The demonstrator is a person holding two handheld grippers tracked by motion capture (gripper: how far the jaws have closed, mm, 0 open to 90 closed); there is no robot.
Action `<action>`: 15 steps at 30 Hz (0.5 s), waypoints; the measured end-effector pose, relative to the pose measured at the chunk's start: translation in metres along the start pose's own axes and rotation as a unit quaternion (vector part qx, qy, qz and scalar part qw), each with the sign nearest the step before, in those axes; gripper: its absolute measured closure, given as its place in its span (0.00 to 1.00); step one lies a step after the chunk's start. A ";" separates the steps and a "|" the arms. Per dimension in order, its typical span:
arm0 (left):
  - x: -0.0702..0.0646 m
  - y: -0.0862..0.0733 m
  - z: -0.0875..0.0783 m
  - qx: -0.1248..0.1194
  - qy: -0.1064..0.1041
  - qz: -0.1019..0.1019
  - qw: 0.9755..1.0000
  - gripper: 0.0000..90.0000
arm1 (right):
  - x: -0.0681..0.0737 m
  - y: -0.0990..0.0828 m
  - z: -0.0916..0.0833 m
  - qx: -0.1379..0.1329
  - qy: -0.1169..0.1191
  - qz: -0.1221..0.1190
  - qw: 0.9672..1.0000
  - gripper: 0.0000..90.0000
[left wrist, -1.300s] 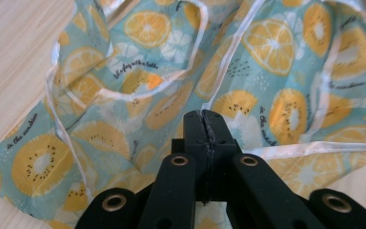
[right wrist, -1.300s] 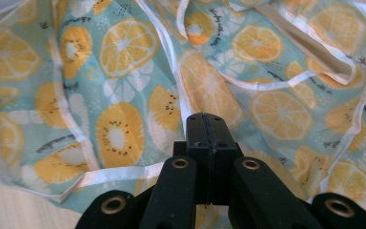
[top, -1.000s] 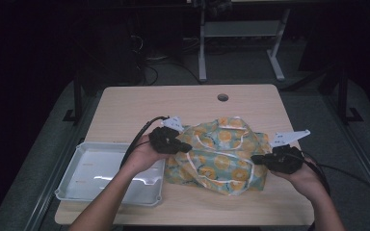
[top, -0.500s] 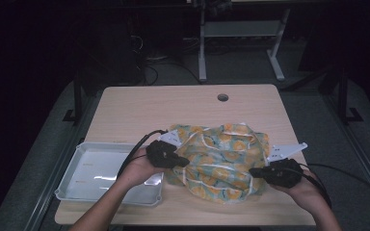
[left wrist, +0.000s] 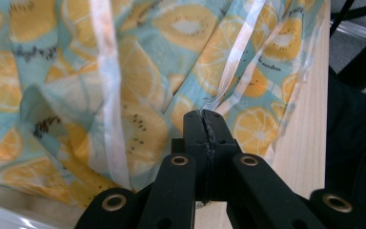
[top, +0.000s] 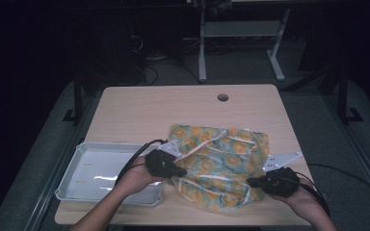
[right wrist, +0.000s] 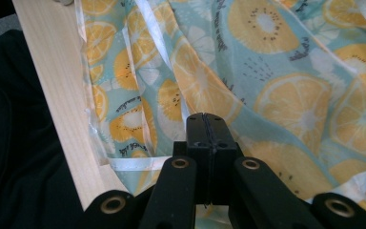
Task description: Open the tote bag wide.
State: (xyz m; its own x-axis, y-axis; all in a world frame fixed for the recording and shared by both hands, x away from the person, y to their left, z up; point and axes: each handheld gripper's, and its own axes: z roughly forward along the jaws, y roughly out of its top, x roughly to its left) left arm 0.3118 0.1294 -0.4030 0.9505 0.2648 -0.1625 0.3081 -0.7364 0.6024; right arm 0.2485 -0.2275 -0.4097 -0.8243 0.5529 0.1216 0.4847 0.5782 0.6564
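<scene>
The fruit-print cloth (top: 221,166) lies rumpled at lower centre of the high view, on the surface (top: 139,108), its lower hem close to the near edge. The left claw (top: 179,171) grips its left side; the right claw (top: 251,182) grips its lower right corner. A grey tray (top: 72,178) sits at lower left, just beside the left claw.

Left gripper view: the left claw (left wrist: 204,114) is clenched at centre frame, a thin fold of cloth (left wrist: 138,71) pinched at its tip beside a white ribbon trim (left wrist: 236,52). Risk: so slight a bite may slip free under tension.

Right gripper view: the right claw (right wrist: 205,116) is clenched on the cloth (right wrist: 276,71) at centre frame; the surface edge (right wrist: 57,90) runs down the left. Risk: uneven pull from the two claws may drag the hem over that edge, or bunch the fabric.
</scene>
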 end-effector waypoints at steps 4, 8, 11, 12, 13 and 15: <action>-0.003 -0.004 0.003 0.003 -0.003 -0.002 1.000 1.00 | 0.002 -0.004 0.003 0.004 0.002 0.003 1.000 0.99; -0.003 -0.008 0.009 0.010 -0.007 -0.002 1.000 1.00 | 0.003 -0.007 0.010 0.020 0.004 0.000 1.000 0.99; -0.005 -0.009 0.014 0.017 -0.009 -0.001 1.000 1.00 | 0.003 -0.010 0.013 0.028 0.007 -0.003 1.000 0.99; -0.005 -0.009 0.015 0.021 -0.009 0.002 1.000 1.00 | 0.003 -0.011 0.014 0.033 0.008 0.003 0.999 0.99; -0.006 -0.009 0.016 0.026 -0.008 0.005 1.000 1.00 | 0.003 -0.012 0.015 0.033 0.009 0.000 0.999 0.99; -0.007 -0.010 0.019 0.034 -0.003 0.010 0.999 0.99 | 0.004 -0.014 0.017 0.039 0.011 0.006 0.999 0.99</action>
State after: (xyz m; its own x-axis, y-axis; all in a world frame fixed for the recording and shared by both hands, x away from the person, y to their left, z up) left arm 0.3034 0.1229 -0.4226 0.9565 0.2466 -0.1560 0.2915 -0.7824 0.5504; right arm 0.2440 -0.2232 -0.4310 -0.8244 0.5467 0.1465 0.5151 0.6175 0.5945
